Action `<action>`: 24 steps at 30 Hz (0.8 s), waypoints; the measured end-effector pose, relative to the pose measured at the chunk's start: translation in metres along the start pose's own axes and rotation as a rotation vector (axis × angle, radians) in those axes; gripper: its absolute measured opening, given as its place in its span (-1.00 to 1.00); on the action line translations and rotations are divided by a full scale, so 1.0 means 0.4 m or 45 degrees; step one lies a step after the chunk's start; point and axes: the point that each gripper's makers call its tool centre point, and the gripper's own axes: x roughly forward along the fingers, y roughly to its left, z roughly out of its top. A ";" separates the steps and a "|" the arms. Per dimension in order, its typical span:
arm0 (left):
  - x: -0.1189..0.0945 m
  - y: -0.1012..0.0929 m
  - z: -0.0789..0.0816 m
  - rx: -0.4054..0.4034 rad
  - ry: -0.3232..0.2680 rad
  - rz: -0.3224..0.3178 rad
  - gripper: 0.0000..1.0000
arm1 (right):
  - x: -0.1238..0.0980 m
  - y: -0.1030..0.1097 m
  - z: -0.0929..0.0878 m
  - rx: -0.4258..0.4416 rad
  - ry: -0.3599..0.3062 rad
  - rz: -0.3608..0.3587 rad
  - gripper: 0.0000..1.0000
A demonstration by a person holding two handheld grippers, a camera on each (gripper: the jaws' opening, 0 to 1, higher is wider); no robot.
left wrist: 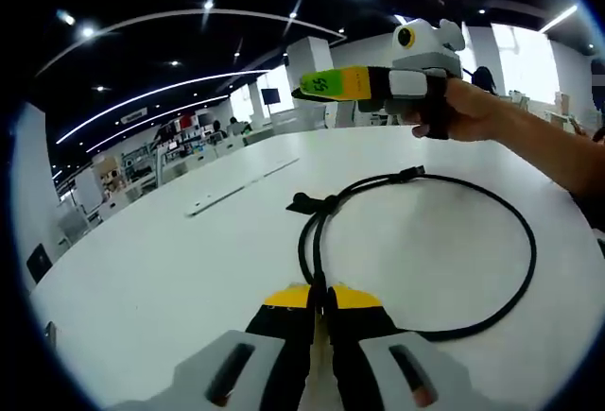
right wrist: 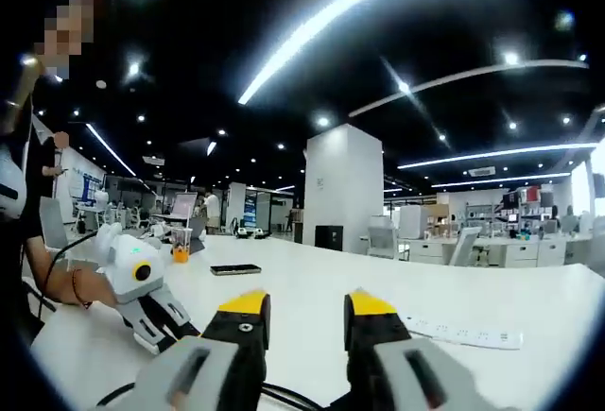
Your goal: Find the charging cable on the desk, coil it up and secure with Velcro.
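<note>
The black charging cable (left wrist: pixel 515 231) lies in one wide loop on the white table (left wrist: pixel 170 269). Its plug (left wrist: pixel 412 173) rests at the far side of the loop, and a black Velcro strap (left wrist: pixel 302 203) sits where the strands cross. My left gripper (left wrist: pixel 319 302) is shut on the cable at the loop's near end. In the right gripper view the left gripper (right wrist: pixel 142 283) shows low on the left, held by a hand. My right gripper (right wrist: pixel 307 307) is open with nothing between its fingers. It hovers in a hand above the table's far side (left wrist: pixel 326 83). A short piece of cable (right wrist: pixel 284 394) shows below its jaws.
A white power strip (left wrist: pixel 241 184) (right wrist: pixel 463 335) lies flat on the table beyond the cable. A dark phone (right wrist: pixel 236 268) and an orange cup (right wrist: pixel 178 252) sit farther back. A person's forearm (left wrist: pixel 539 142) reaches in from the right. Office desks and chairs stand in the background.
</note>
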 end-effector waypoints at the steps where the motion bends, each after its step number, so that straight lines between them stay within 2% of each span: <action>1: 0.000 0.000 0.000 -0.001 0.000 0.000 -0.86 | -0.001 0.003 0.009 -0.018 -0.011 0.005 -0.30; 7: 0.000 -0.001 0.001 -0.008 -0.004 -0.005 -0.86 | -0.008 0.027 0.038 -0.088 -0.061 0.056 -0.23; 15: 0.002 0.000 0.003 -0.030 -0.016 -0.013 -0.86 | -0.019 0.036 0.056 -0.101 -0.126 0.073 -0.19; 24: 0.003 -0.001 0.005 -0.036 -0.023 -0.018 -0.86 | -0.043 0.025 0.055 -0.103 -0.127 0.050 -0.18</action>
